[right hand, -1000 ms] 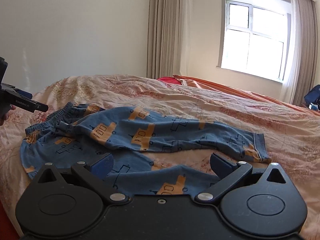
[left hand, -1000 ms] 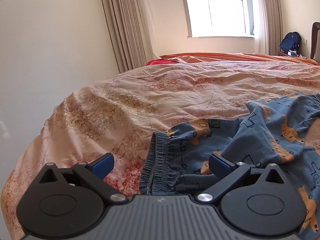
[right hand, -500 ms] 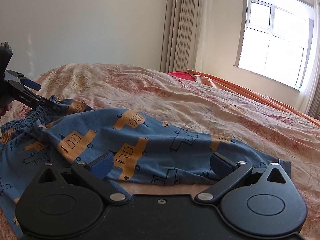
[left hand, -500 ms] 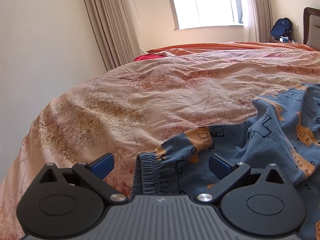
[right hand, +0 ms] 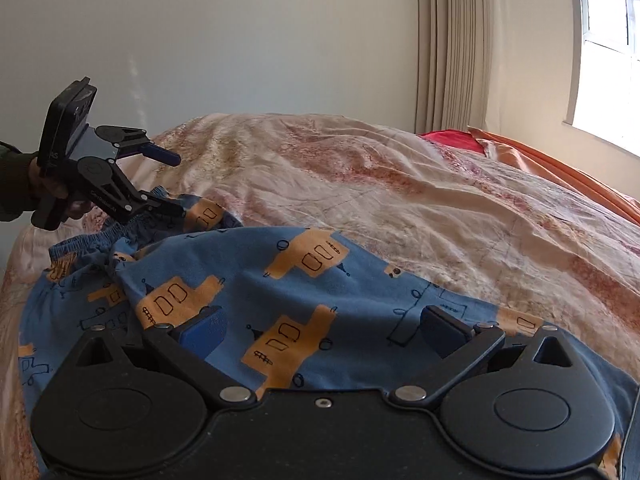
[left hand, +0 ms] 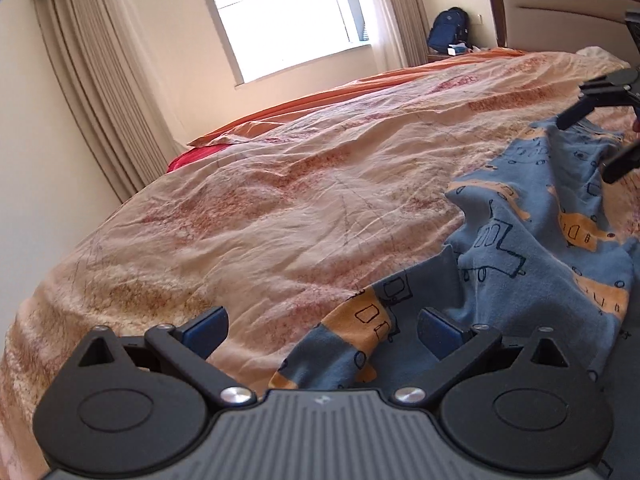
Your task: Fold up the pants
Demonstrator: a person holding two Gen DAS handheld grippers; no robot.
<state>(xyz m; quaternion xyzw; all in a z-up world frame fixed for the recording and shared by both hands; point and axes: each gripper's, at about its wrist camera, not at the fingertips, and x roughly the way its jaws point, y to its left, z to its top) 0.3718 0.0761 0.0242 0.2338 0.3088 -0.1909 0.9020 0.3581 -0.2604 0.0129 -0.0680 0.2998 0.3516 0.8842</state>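
Blue pants (right hand: 304,280) with orange vehicle prints lie crumpled on the bed, the elastic waistband (right hand: 96,236) at the left. In the left wrist view the pants (left hand: 520,248) fill the lower right. My left gripper (left hand: 322,330) is open, its jaws wide apart over the waist end of the pants. It also shows in the right wrist view (right hand: 172,184), open at the waistband. My right gripper (right hand: 322,330) is open just above the middle of a pant leg. It shows in the left wrist view (left hand: 592,140) at the far right, open over the fabric.
A wrinkled peach floral bedspread (left hand: 280,208) covers the bed. A red cloth (left hand: 188,158) and an orange sheet (left hand: 360,84) lie at the far edge. Curtains (left hand: 92,92), a window, a headboard (left hand: 560,12) and a blue backpack (left hand: 448,34) stand beyond.
Both grippers have moved in closer to the pants and turned. The left gripper has tilted and come over the waist end; the right has come low over the leg. Both stay open.
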